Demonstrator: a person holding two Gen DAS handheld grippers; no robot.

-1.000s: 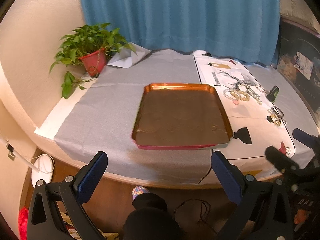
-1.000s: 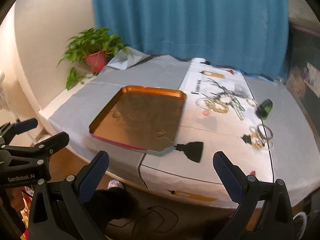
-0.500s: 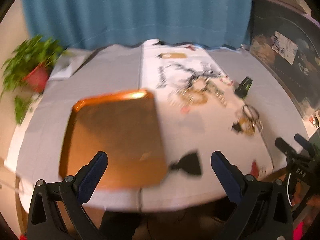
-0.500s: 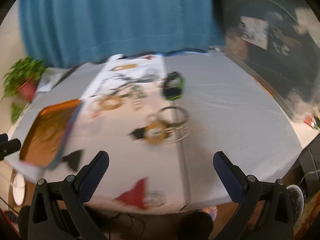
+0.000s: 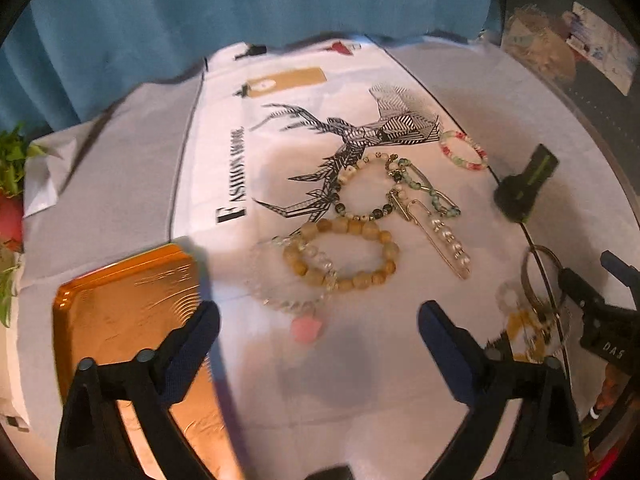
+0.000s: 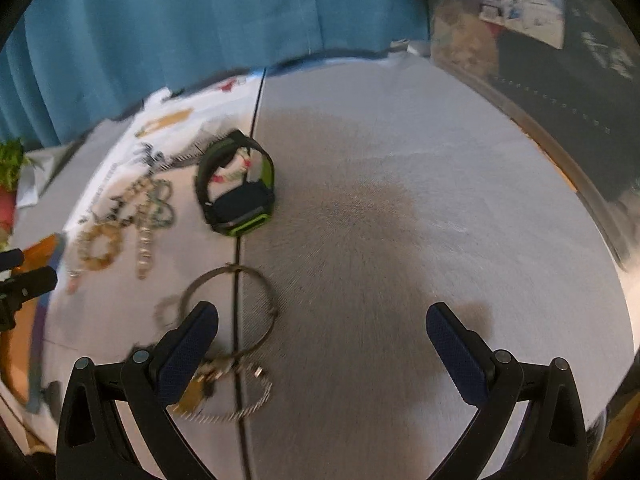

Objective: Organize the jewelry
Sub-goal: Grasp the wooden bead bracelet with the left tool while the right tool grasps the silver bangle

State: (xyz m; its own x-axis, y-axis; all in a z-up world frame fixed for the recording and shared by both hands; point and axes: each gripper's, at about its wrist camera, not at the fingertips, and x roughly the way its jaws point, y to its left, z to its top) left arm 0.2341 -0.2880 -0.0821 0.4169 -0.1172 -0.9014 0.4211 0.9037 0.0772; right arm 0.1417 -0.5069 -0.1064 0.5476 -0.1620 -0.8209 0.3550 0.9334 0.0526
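While both claws are hanging over the desk (image 6: pixel 400 200), neither one is gripping anything. The left claw (image 5: pixel 319 320) is spread wide, its fingers straddling bare white cloth, with a small pink charm (image 5: pixel 306 329) sitting just ahead between them. The right claw (image 6: pixel 322 322) is gaping just as wide, and its left finger (image 6: pixel 188 348) is overlapping a blurry heap of silver bangles and a gold piece (image 6: pixel 224 332); can't tell if it's actually touching.

Just past the left claw, a tan beaded bracelet (image 5: pixel 344 254) is lying flat, overlapping a clear bead one (image 5: pixel 288 276). A gold pin-style clip (image 5: pixel 438 236) is running lengthwise away from the camera, leaning left. An orange tray (image 5: pixel 124 312) is sitting at the near left. Further out, a black and green watch (image 6: pixel 236 188) is resting on its face with the strap looping upward, beside the cloth seam. A blue curtain (image 6: pixel 180 20) is hanging at the back.
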